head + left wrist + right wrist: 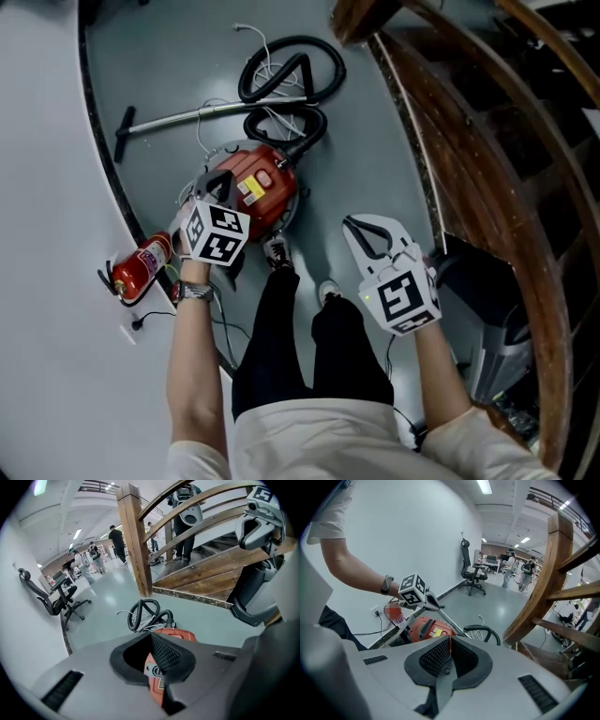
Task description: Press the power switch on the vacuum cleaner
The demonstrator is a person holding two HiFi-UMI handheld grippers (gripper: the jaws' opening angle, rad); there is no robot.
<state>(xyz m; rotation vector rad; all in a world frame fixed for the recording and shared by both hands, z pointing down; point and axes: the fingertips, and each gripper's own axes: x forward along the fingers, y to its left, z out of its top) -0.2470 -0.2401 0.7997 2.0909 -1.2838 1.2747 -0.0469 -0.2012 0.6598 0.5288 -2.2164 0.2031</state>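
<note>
The red vacuum cleaner [251, 187] lies on the grey floor, its black hose [291, 70] coiled behind it and its metal wand [206, 112] stretched to the left. My left gripper [218, 187] hangs just above the cleaner's near left side, jaws shut with nothing between them; in the left gripper view [152, 637] the red body [176, 632] shows past the closed pads. My right gripper [349, 223] floats to the right of the cleaner, apart from it, also shut and empty [450, 641]. The right gripper view shows the cleaner [426, 629] under the left gripper [433, 603].
A red fire extinguisher [141, 267] lies by the white wall at the left, near a plugged-in cable [141, 323]. A wooden staircase railing [469, 141] curves along the right. The person's shoes [278, 251] stand beside the cleaner. An office chair [56, 597] and people stand far off.
</note>
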